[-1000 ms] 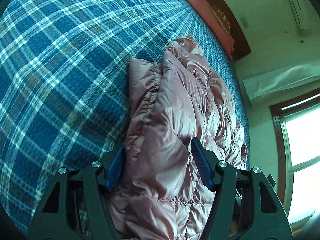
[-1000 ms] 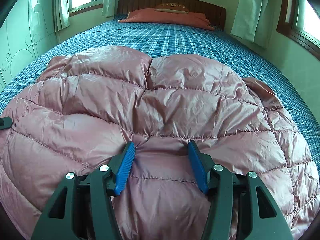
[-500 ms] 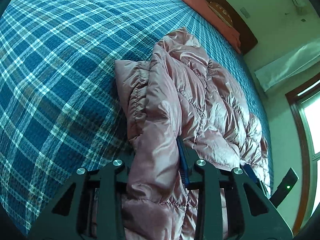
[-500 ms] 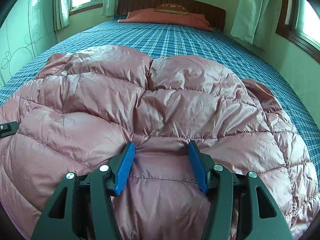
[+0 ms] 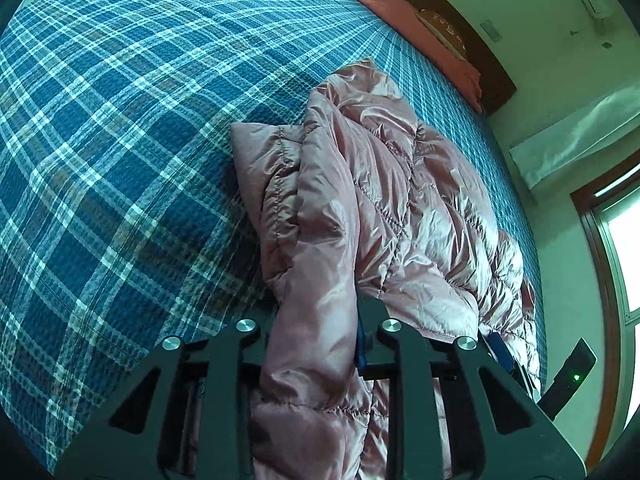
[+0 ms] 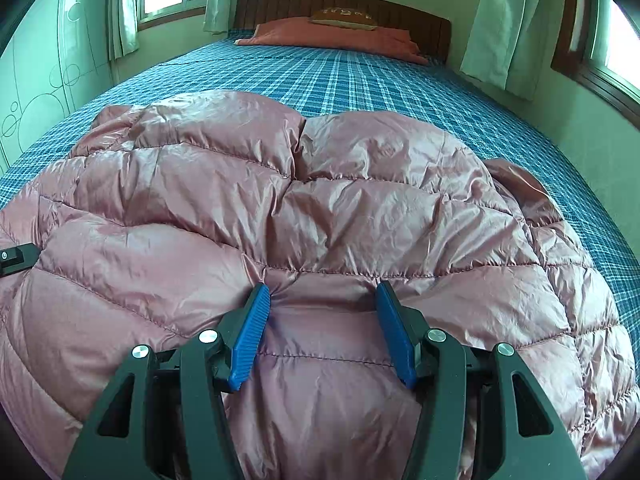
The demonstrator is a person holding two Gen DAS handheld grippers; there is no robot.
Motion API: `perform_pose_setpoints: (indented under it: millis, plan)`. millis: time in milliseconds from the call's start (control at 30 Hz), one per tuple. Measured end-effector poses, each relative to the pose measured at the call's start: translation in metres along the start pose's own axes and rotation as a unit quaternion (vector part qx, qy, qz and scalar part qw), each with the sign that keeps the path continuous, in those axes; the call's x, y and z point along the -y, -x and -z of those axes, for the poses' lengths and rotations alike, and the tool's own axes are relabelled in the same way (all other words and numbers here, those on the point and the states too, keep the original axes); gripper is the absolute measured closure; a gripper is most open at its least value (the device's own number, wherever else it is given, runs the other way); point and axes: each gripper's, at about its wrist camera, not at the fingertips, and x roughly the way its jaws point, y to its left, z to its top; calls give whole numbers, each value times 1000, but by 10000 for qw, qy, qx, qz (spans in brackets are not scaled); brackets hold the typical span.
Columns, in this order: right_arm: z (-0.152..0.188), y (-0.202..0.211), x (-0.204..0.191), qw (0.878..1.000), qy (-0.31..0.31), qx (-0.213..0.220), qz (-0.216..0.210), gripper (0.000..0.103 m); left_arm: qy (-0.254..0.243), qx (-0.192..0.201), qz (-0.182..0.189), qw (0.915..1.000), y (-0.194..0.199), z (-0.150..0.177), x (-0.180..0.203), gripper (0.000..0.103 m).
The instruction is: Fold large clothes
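A shiny pink quilted down jacket [image 5: 400, 200] lies on a bed with a blue plaid sheet [image 5: 120, 140]. My left gripper [image 5: 316, 320] is shut on a thick fold at the jacket's edge; the fabric bulges between its jaws. In the right wrist view the jacket [image 6: 320, 200] spreads wide across the bed. My right gripper [image 6: 322, 312] is open, its blue pads [image 6: 250, 340] pressed down on the jacket with fabric between them, not pinched. The right gripper's tip also shows in the left wrist view [image 5: 500, 352].
Orange pillows [image 6: 332, 36] and a dark wooden headboard [image 6: 400, 20] are at the far end of the bed. Walls, green curtains [image 6: 496, 20] and windows stand close along both sides. Bare plaid sheet [image 6: 340, 80] lies beyond the jacket.
My left gripper closed from open onto the jacket's edge fold and moved a little. The right gripper stayed open and still on the jacket.
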Motion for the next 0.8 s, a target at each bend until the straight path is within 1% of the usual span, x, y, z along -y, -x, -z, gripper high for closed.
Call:
perform_pose_setpoints:
  millis: [200, 333, 433, 533, 633, 667, 700, 733, 800]
  plan:
    - [0, -1, -1, 10000, -1, -5, 10, 48, -147, 186, -29, 9997, 14, 0, 14, 91]
    - [-3, 2, 1, 10000, -10, 7, 7, 48, -295, 357, -27, 9989, 30, 0, 32, 92]
    - [-8, 14, 12, 10000, -54, 66, -37, 47, -451, 479, 9, 9978, 45, 1, 53, 93]
    - [-8, 33, 37, 9996, -172, 197, -68, 47, -667, 598, 109, 9959, 60, 3, 82, 93]
    - [-5, 52, 76, 9988, -345, 333, 42, 47, -1014, 640, 182, 9926, 69, 11, 120, 93]
    - [-3, 57, 90, 9984, -421, 353, 90, 46, -1177, 651, 203, 9907, 70, 17, 138, 94]
    - [0, 62, 109, 9979, -522, 360, 151, 43, -1313, 658, 199, 9890, 71, 22, 150, 94]
    - [3, 65, 120, 9974, -587, 369, 201, 41, -1492, 674, 176, 9864, 70, 28, 166, 94]
    - [11, 73, 151, 9958, -749, 395, 351, 40, -1787, 694, 141, 9814, 66, 41, 194, 94]
